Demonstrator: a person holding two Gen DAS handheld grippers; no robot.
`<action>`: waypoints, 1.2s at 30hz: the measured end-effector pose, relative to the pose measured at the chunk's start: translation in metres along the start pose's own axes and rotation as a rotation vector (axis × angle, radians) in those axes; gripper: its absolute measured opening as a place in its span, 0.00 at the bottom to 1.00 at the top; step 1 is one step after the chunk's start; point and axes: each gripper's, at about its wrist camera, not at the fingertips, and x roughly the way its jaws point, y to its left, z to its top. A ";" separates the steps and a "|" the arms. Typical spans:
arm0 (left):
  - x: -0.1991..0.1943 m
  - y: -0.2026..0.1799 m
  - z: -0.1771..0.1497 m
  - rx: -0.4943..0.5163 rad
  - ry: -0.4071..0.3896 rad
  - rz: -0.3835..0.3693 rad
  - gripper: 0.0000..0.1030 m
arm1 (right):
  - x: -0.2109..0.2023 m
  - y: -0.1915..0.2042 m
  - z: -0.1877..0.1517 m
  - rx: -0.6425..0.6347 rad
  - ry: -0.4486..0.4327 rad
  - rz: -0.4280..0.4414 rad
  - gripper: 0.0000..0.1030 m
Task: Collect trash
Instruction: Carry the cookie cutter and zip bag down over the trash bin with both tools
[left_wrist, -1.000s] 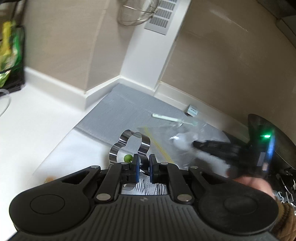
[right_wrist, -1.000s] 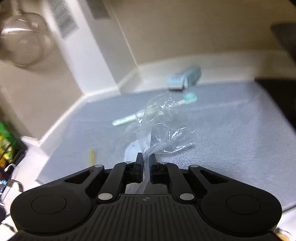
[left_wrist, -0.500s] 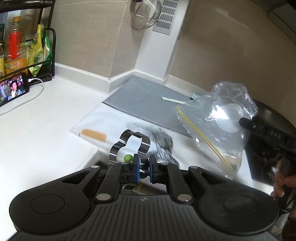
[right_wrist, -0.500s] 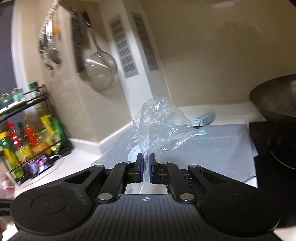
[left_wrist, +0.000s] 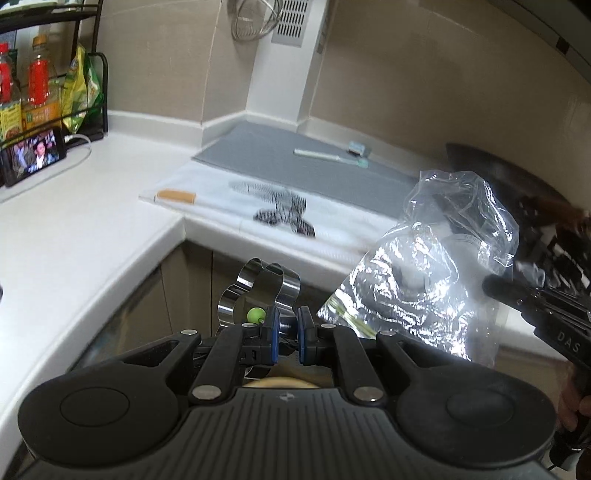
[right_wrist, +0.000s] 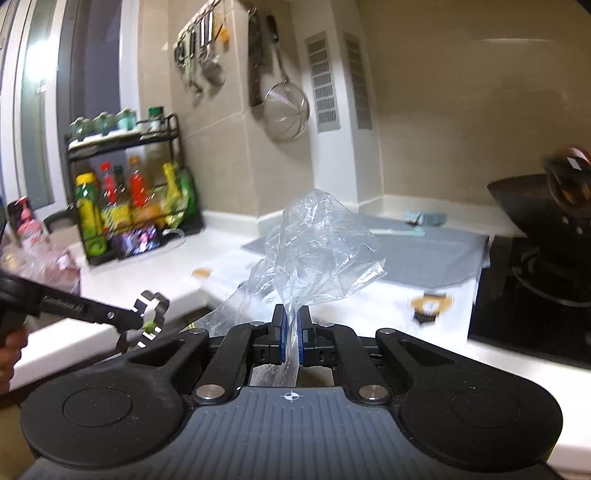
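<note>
My left gripper (left_wrist: 287, 325) is shut on a shiny flower-shaped metal ring (left_wrist: 258, 291) with a small green bead (left_wrist: 255, 314) at its base. It hangs in front of the counter edge, over the cabinet fronts. To its right, my right gripper (right_wrist: 291, 328) is shut on a crumpled clear plastic bag (right_wrist: 317, 243), which sticks up from between the pads. The left wrist view shows the same bag (left_wrist: 424, 280) held off the counter by the right gripper (left_wrist: 493, 286). In the right wrist view the left gripper (right_wrist: 129, 325) and the ring (right_wrist: 149, 306) are low on the left.
On the white counter (left_wrist: 92, 236) lie a grey mat (left_wrist: 280, 162) with a toothbrush (left_wrist: 328, 155), a brown stub (left_wrist: 175, 195) and a white sheet with a black pattern (left_wrist: 284, 212). A phone (left_wrist: 33, 157) and bottle rack (right_wrist: 125, 192) stand left; a wok (right_wrist: 535, 206) on the hob right.
Both grippers have pulled back from the grey mat to in front of the counter edge. The bag has come up off the mat with the right gripper. The ring stays held.
</note>
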 end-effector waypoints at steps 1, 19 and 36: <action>0.001 -0.002 -0.005 0.006 0.010 0.007 0.10 | -0.003 0.001 -0.004 -0.002 0.011 0.005 0.06; 0.047 -0.023 -0.062 0.064 0.224 0.090 0.10 | 0.019 0.017 -0.074 -0.016 0.261 0.039 0.06; 0.089 -0.021 -0.086 0.096 0.336 0.098 0.10 | 0.055 0.016 -0.105 -0.008 0.423 0.015 0.06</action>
